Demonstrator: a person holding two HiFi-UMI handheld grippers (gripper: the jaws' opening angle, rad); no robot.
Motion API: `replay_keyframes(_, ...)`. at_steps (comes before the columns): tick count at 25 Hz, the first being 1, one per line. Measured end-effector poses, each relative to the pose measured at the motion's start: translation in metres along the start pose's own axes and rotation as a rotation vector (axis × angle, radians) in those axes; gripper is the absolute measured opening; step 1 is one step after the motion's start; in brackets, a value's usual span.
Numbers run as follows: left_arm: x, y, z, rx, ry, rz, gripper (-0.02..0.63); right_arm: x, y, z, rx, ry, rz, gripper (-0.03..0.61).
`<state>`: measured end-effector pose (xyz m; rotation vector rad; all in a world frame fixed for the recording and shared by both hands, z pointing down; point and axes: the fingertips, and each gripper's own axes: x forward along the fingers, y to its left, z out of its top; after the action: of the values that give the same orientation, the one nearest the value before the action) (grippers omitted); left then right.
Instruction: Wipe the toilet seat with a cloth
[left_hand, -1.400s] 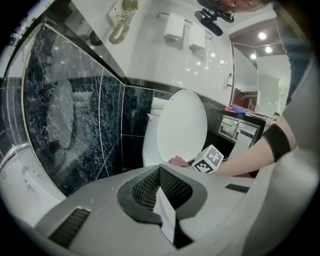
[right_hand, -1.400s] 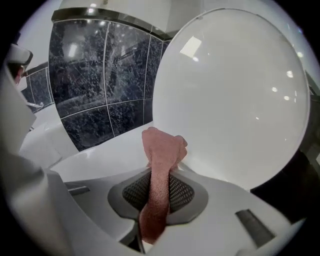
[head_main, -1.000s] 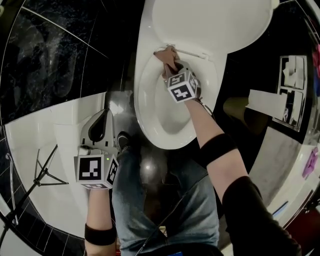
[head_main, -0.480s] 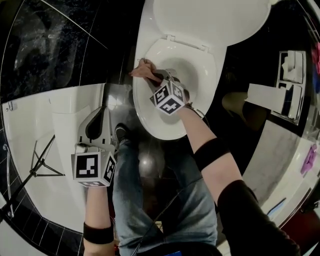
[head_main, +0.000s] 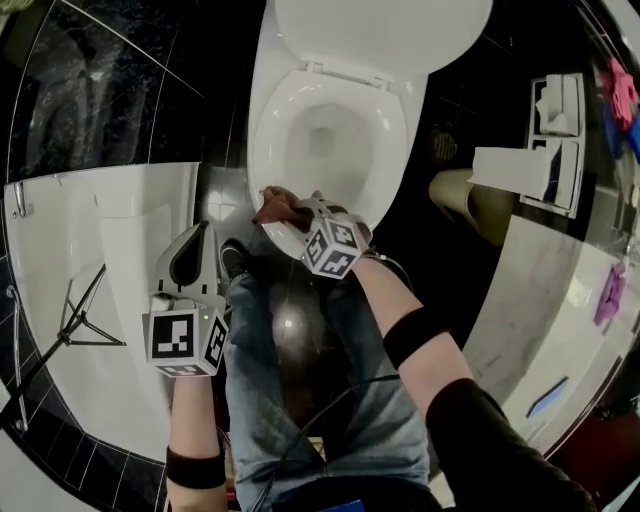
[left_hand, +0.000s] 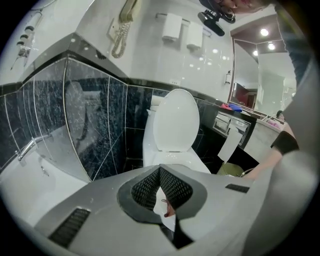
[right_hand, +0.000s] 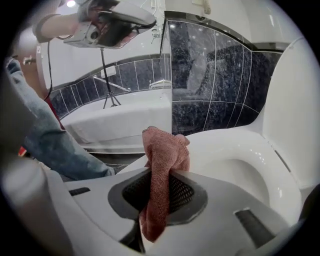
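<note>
1. The right gripper (right_hand: 159, 175) was clamped on a reddish cloth (right_hand: 164, 150). A bunch of the cloth stuck out past the jaws, and a loose end hung down behind them.
2. In the head view, the cloth sat on the front edge of the toilet seat (head_main: 262, 150), on the side nearest the person's knees. The lid (head_main: 380, 30) stood up at the back.
3. The left gripper (left_hand: 160, 170) was closed with nothing in it. It was held off to the side, well away from the seat.
4. The cloth was right at the outer edge, so I think a big push could have slid it off the seat.
5. Rubbing too hard might have tugged the cloth out of the jaws.
6. Swinging inward, the loose end might have dipped into the bowl (head_main: 325, 140) and got wet.
7. If the cloth bunched up, the hard jaw tips might have scraped the seat.
</note>
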<state>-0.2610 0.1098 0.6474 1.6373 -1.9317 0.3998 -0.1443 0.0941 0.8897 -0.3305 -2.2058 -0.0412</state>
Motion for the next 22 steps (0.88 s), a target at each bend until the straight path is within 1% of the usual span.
replay_keyframes(3,-0.006,-0.011,0.004,0.016,0.005,-0.011,0.003,-0.017,0.026,-0.023,-0.014,0.036,0.024,0.087)
replay_keyframes(6,-0.009,-0.02,0.009,0.03,0.013,-0.02,0.003,-0.03,0.047,-0.034,-0.07,0.062,0.043,0.087)
replay_keyframes(9,-0.009,-0.03,0.018,0.048,0.021,-0.031,0.003,-0.033,0.055,-0.038,-0.109,0.093,0.042,0.087)
replay_keyframes(13,-0.012,-0.045,0.033,0.065,0.013,-0.036,0.003,-0.039,0.055,-0.039,-0.113,0.133,0.045,0.087)
replay_keyframes(15,-0.017,-0.052,0.043,0.077,0.016,-0.039,0.003,-0.053,0.053,-0.029,-0.077,0.107,0.013,0.087)
replay_keyframes(17,-0.027,-0.058,0.055,0.087,0.015,-0.04,0.003,-0.077,0.05,-0.014,-0.017,0.062,-0.018,0.087)
replay_keyframes(22,-0.059,-0.072,0.106,0.122,0.003,-0.038,0.003,-0.161,0.031,0.047,0.114,-0.054,-0.102,0.087)
